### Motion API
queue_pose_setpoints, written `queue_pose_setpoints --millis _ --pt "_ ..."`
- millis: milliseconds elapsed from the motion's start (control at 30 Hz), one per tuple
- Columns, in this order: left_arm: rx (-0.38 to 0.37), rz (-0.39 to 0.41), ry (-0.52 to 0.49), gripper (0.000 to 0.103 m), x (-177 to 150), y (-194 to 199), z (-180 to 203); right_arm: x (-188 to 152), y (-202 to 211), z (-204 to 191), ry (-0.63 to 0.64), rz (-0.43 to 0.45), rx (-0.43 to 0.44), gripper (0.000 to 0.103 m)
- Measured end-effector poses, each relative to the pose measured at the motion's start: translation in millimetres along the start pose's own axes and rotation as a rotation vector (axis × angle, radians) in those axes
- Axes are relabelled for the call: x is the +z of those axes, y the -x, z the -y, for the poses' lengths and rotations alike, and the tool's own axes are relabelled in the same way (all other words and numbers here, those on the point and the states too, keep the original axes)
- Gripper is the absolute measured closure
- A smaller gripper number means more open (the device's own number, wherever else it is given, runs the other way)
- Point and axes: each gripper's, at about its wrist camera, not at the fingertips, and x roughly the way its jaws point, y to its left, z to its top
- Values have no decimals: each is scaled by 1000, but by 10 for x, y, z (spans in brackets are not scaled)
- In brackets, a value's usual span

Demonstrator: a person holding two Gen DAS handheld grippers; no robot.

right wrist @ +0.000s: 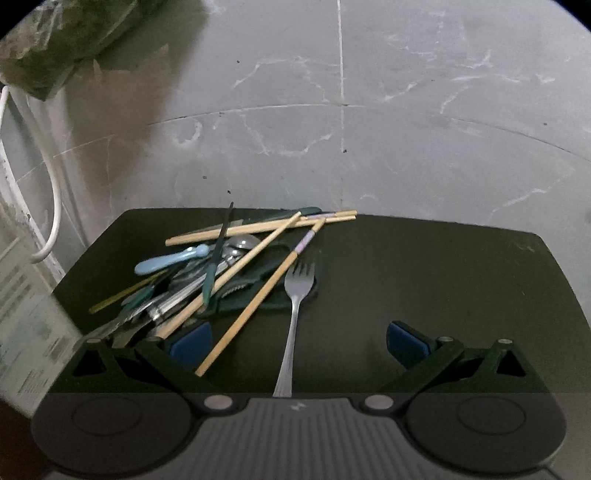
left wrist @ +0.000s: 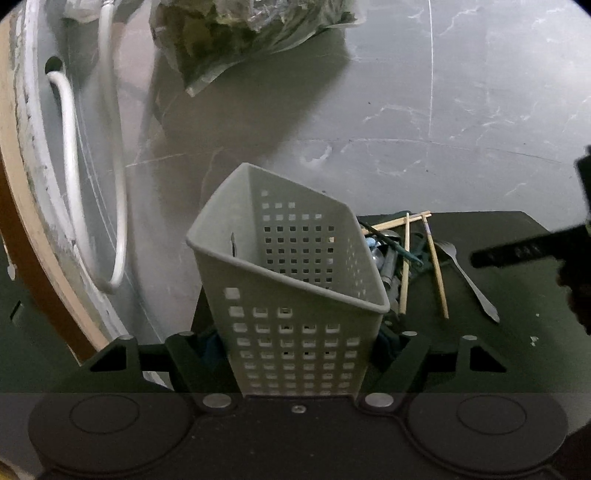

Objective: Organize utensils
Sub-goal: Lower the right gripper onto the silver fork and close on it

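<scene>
My left gripper (left wrist: 299, 354) points down at a slant and is clamped on the grey perforated basket (left wrist: 291, 280), jaws pressing its two sides low down; the basket sits tilted, open mouth toward the wall, and looks empty inside, though the far corner is dim so I can't be sure. My right gripper (right wrist: 299, 343) also tips downward, jaws spread wide w/ nothing between the blue pads (right wrist: 190, 345) except the handle of the silver fork (right wrist: 295, 306), which runs back under the gripper body w/o touching either pad.

Landmark = the dark table (right wrist: 443, 280). The utensil pile (right wrist: 221, 266) lies on its left half, toward the far edge: wooden chopsticks (right wrist: 255, 225) crossed over spoons, a pale blue handle (right wrist: 166, 260), a dark green-handled piece (right wrist: 214, 266). One loose chopstick (right wrist: 258, 295) slants toward the near edge, just beside the fork. The basket stands at the table's left edge, just beside the pile.

Room: the table's right half is bare, plenty of space there. Its far edge sits close to the grey marbled wall (right wrist: 406, 110). Off its left edge hang white hoses (left wrist: 70, 155), and up left of it is a plastic bag of greens (left wrist: 236, 33). In the left view my right gripper's finger (left wrist: 517, 253) shows dark, over the table's right side, apart from the fork.
</scene>
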Motion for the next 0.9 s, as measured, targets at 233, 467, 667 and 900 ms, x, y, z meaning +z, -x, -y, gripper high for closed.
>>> queue_pose_setpoints --millis 233,467,667,900 --pt "12 -9 18 27 -82 106 -33 234 -409 224 -17 -55 44 15" --pt "21 -5 15 27 -93 122 -23 361 -621 257 -21 -75 72 35" --pt "19 -8 6 27 -79 113 -16 394 -776 242 -33 -118 93 61" --pt "18 -9 5 27 -76 114 -19 400 -845 283 -70 -138 112 76"
